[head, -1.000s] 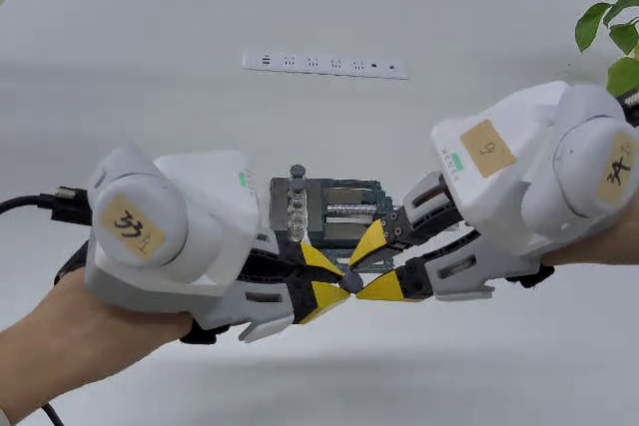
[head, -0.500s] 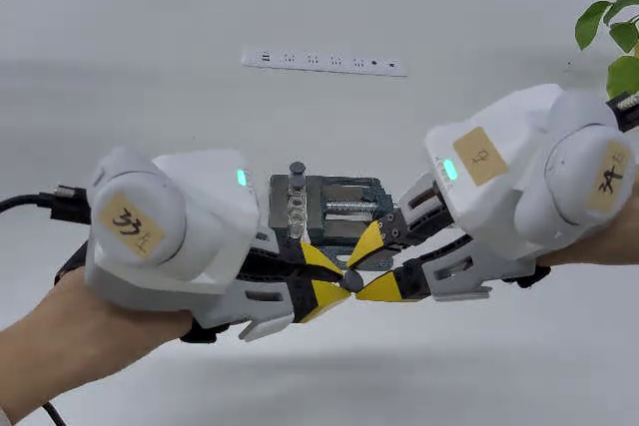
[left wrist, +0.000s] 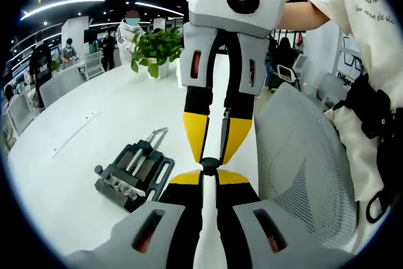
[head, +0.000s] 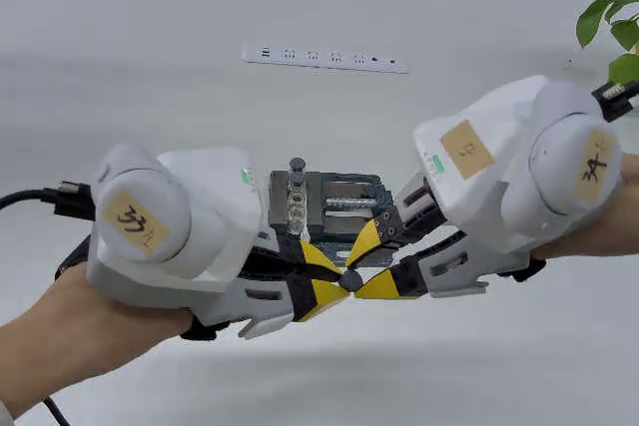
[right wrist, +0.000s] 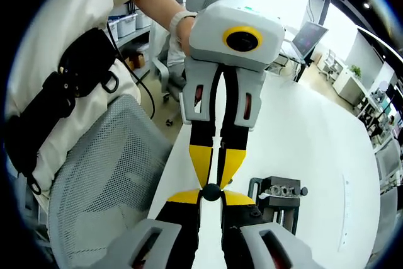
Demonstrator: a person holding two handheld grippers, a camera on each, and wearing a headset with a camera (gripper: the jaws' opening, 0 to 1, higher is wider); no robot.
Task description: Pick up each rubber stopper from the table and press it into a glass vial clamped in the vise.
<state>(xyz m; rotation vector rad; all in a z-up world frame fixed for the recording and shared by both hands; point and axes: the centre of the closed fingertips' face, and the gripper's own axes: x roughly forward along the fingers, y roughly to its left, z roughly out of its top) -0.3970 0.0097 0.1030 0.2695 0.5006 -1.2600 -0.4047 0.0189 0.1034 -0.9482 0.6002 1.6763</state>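
A wide white surface [head: 200,7] stretches across the head view; in both gripper views a grey mesh chair [left wrist: 302,155] stands just beside its edge, with a person in a pale shirt next to it; a person's two hands hold two large white devices low in the head view, tips pointing at each other; the left hand-held gripper [head: 337,281] comes in from the left with a tag reading 33 on its body, and the right hand-held gripper [head: 357,279] slopes down from the right; a leafy green plant [head: 614,17] shows at the right edge; a long white power strip [head: 324,58] lies well apart from the hands, farther back on the surface; a dark metal vise [head: 339,197] sits on the surface just behind the meeting yellow and black tips, its screw running to the right; a short row of clear glass vials [head: 297,209] stands upright, clamped at the left end of the vise; smallest of all, a dark round rubber stopper [head: 348,281] hangs above the surface in front of the vise, between the two sets of tips; each hand-held gripper has its jaws drawn nearly together and pressed on the stopper from its own side; which one bears it cannot be told.
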